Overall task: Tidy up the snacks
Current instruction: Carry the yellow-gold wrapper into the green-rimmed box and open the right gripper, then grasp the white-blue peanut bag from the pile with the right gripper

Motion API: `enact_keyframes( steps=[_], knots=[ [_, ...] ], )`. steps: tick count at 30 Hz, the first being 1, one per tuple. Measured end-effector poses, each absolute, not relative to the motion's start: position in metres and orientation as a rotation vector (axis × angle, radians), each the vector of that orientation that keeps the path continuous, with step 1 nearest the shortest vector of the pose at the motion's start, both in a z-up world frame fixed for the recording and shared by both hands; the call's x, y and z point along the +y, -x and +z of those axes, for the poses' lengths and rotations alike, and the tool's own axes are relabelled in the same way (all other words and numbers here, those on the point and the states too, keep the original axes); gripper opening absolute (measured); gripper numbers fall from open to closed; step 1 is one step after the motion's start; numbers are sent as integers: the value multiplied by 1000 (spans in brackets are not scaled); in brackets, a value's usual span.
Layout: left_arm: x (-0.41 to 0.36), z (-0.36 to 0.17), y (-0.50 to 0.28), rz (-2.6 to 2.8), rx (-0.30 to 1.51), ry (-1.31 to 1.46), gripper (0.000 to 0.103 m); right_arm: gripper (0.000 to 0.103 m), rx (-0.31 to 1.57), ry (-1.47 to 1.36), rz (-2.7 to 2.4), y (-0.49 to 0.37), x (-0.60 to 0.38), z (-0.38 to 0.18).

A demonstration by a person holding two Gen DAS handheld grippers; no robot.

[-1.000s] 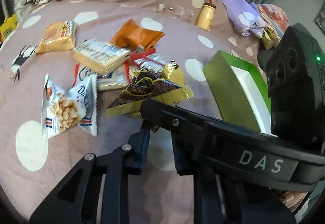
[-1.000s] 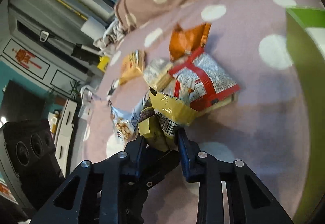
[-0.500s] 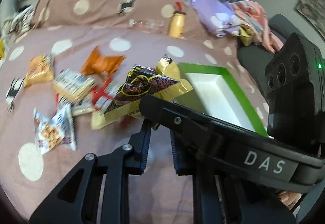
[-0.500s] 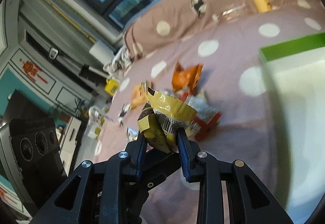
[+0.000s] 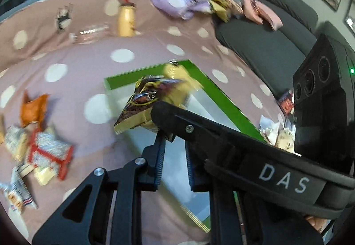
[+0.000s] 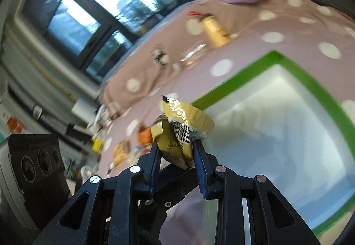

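My right gripper point(image 6: 177, 149) is shut on a yellow and brown snack bag point(image 6: 182, 129) and holds it in the air at the near left edge of the green-rimmed white box point(image 6: 310, 89). The same bag point(image 5: 150, 100) shows in the left wrist view, held over the box point(image 5: 213, 91), with the right gripper's arm crossing below it. My left gripper point(image 5: 174, 154) is below the bag with a gap between its fingers; the crossing arm hides the tips. Other snack packets point(image 5: 44, 151) lie on the pink dotted bedspread at left, with an orange bag point(image 5: 33, 107).
A yellow bottle point(image 5: 126, 20) and a clear wrapper point(image 5: 91, 30) lie at the back of the bed. Purple and pink cloths point(image 5: 182, 0) are piled at back right. A dark grey sofa point(image 5: 266, 42) stands to the right. More packets point(image 5: 277, 134) lie right of the box.
Both grippers have swung right from the snack pile to the box. The yellow bag stays in my right gripper, now over the box's edge.
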State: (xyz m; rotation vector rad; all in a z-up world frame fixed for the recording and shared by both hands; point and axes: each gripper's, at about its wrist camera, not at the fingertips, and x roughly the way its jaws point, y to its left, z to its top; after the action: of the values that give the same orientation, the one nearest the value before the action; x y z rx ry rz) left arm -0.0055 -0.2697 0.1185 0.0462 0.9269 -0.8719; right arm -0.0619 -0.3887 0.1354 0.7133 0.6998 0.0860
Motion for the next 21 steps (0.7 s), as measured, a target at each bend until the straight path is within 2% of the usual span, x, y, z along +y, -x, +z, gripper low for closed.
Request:
enact_keyframes(
  steps=[10,13,15,17,18,19,20,21],
  knots=[
    [-291,97,-1,-895,992,-45,16,33,787,-805,-53,56,-425,104],
    [-282,102,0,-880,983,-35,20,33,779,-783,-52,58,-420,108],
    [-271,106,0,-865,974,-16,26,34,773,-769,-54,60,-417,111],
    [-257,110,-2,-838,958,11,39,42,770,-756,-61,61,-414,112],
    [-245,113,-3,-815,947,27,42,51,770,-751,-66,61,-413,113],
    [-237,114,-4,-796,942,36,49,59,767,-744,-73,61,-410,115],
    [-228,115,-5,-777,947,38,55,62,763,-731,-75,61,-407,116],
    [-215,117,-7,-754,939,47,56,67,762,-719,-71,60,-404,118]
  ],
)
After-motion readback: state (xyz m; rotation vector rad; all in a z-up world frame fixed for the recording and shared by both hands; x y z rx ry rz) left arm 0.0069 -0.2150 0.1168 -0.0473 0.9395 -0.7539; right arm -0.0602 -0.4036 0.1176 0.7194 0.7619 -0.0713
